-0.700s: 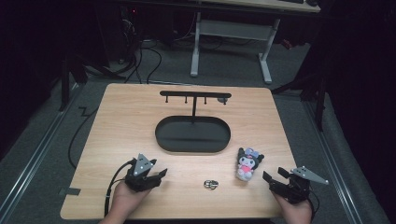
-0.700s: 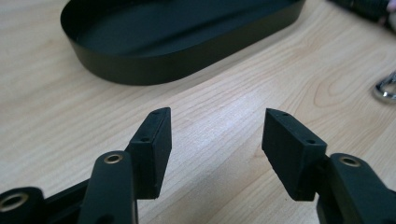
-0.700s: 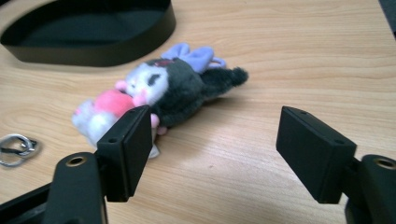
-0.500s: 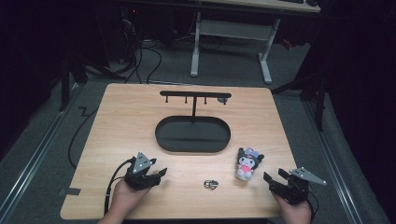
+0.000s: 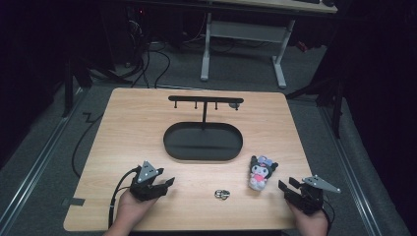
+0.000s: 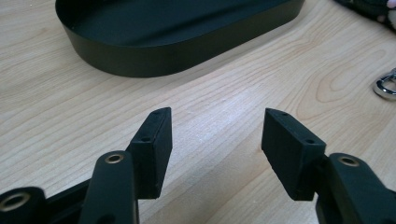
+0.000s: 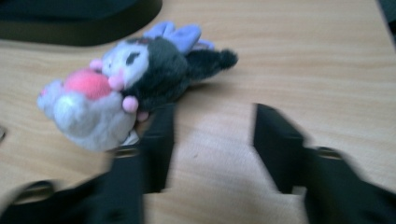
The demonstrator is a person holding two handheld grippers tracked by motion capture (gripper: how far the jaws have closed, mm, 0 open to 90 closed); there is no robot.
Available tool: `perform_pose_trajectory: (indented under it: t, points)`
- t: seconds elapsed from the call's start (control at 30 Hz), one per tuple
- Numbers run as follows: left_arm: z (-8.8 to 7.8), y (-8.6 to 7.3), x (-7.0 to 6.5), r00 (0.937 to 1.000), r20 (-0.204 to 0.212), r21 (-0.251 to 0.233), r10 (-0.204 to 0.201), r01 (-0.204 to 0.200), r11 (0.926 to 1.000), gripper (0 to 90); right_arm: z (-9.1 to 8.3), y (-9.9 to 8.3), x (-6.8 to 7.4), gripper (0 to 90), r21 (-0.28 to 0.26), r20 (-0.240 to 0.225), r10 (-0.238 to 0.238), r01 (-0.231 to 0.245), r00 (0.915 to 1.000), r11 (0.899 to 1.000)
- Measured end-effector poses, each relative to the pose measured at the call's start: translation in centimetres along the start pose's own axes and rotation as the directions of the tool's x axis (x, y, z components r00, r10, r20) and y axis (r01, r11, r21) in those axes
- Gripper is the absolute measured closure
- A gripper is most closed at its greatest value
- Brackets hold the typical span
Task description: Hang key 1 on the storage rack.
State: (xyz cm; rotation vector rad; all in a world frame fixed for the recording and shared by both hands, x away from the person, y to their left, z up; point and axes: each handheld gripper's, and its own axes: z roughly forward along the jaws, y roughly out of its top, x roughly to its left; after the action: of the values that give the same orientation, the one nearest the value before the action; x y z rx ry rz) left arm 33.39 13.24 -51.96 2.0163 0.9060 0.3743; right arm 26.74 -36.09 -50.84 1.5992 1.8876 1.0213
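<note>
A small plush toy, black and white with a pink front and purple ears, lies on the wooden table right of centre. In the right gripper view the plush toy sits just ahead and to the left of my right gripper, whose jaws stand open on bare wood. From above, the right gripper rests near the table's front right corner. My left gripper is at the front left, open, with nothing between its jaws. A metal key ring lies between the two grippers.
A black oval tray sits mid-table, its wall close ahead of the left gripper. A black stand with a hooked crossbar rises from the tray. The key ring shows at the left gripper view's right edge.
</note>
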Motion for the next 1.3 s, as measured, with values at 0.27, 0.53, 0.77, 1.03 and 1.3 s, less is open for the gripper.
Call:
perform_pose_trajectory:
  t: [0.27, 0.53, 0.77, 1.03, 1.3]
  points:
    - [-1.5, -1.1, -0.1, 0.9999, -0.01, -0.001, -0.002, 0.002, 1.0, 43.6, 2.6, 1.5, 0.4, 90.0, 0.068, -0.015, -0.054, 0.055, 0.9984, 0.996]
    - [-3.5, -2.7, 0.6, 0.9974, -0.048, 0.0, -0.054, 0.054, 0.9986, 43.5, 5.9, 3.7, 0.7, 85.9, 0.071, -0.01, -0.119, 0.12, 0.9928, 0.99]
    - [-2.6, -1.6, 0.2, 0.9993, -0.017, -0.032, -0.035, 0.034, 0.9989, 41.9, 3.0, 3.3, 1.8, 75.9, 0.002, -0.042, -0.114, 0.115, 0.9926, 0.993]
    - [-0.6, 0.1, -0.8, 0.9997, 0.02, -0.046, 0.012, -0.011, 0.9989, 38.1, -0.8, 2.4, 5.2, 83.0, -0.074, -0.102, -0.131, 0.124, 0.9861, 0.99]
    - [-1.2, -0.6, -0.7, 0.9997, 0.021, -0.03, 0.012, -0.011, 0.9995, 38.3, 2.1, 1.8, 8.9, 83.4, 0.01, -0.253, -0.179, 0.188, 0.9507, 0.982]
